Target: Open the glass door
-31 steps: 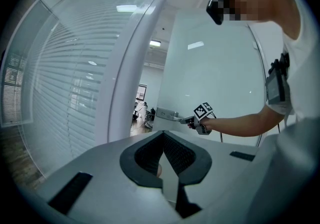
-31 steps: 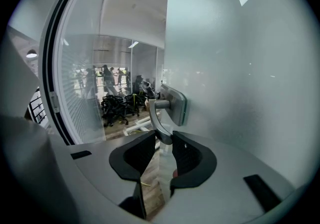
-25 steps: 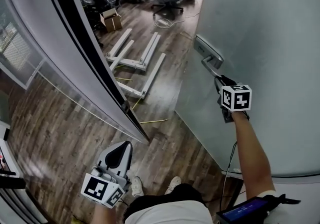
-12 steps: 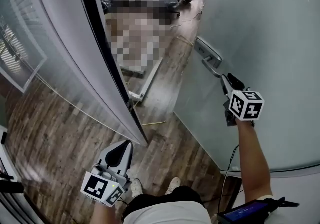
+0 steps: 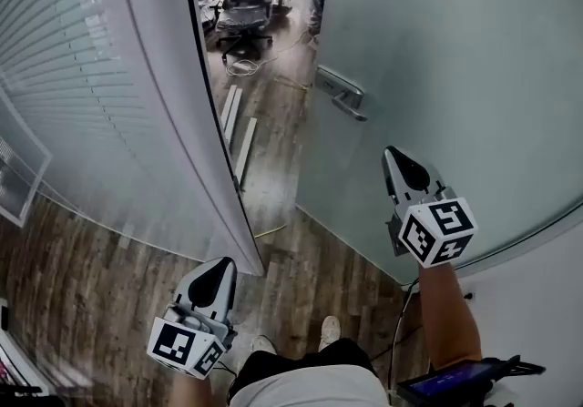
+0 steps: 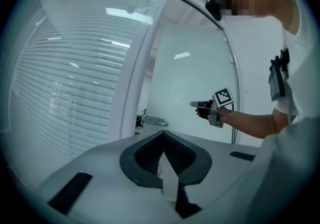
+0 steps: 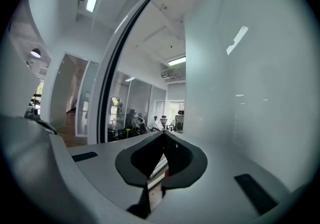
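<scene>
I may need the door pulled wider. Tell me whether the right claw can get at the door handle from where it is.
Probably yes. The right claw hangs short of the door handle with nothing between them, though its jaws are shut.

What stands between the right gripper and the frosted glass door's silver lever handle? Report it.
Nothing visible: only open air along the frosted glass door separates the shut right gripper from the silver lever handle.

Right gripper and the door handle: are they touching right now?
Apart. The head view shows the right gripper short of the door handle, with a bare stretch of the door between them. Its jaws are shut on nothing.
</scene>
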Demonstrator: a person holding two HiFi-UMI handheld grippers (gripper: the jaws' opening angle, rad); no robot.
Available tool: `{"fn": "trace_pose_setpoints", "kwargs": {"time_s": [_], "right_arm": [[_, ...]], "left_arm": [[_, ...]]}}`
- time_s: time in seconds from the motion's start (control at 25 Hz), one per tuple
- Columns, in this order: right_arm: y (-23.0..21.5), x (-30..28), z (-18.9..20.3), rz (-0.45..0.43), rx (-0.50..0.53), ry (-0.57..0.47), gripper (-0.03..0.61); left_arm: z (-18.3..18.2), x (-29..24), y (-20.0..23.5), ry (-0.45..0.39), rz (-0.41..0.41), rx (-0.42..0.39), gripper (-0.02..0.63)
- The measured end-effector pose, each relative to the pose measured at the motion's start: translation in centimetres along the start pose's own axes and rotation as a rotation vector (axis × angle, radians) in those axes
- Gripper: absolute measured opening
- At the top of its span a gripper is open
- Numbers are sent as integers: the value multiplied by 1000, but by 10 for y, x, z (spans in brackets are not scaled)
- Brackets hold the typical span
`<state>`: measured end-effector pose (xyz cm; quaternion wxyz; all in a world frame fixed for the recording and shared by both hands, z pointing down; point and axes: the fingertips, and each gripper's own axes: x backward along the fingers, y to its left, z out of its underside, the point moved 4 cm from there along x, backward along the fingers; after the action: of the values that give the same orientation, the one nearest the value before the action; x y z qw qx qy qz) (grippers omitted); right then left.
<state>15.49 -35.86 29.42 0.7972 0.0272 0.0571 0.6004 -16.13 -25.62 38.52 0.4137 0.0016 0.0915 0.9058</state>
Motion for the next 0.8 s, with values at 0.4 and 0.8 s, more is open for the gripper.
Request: {"fn": "trace_pose_setpoints", "kwargs": {"time_s": [0.4,0.8], "right_arm": [[104,114,-11,-44,-53,-103,2],[108,179,0,-126,-14,-144,2]], "left_arm": [[5,62,5,-7,67,-10,3],[9,60,-60,-32,83,-21,2]]}}
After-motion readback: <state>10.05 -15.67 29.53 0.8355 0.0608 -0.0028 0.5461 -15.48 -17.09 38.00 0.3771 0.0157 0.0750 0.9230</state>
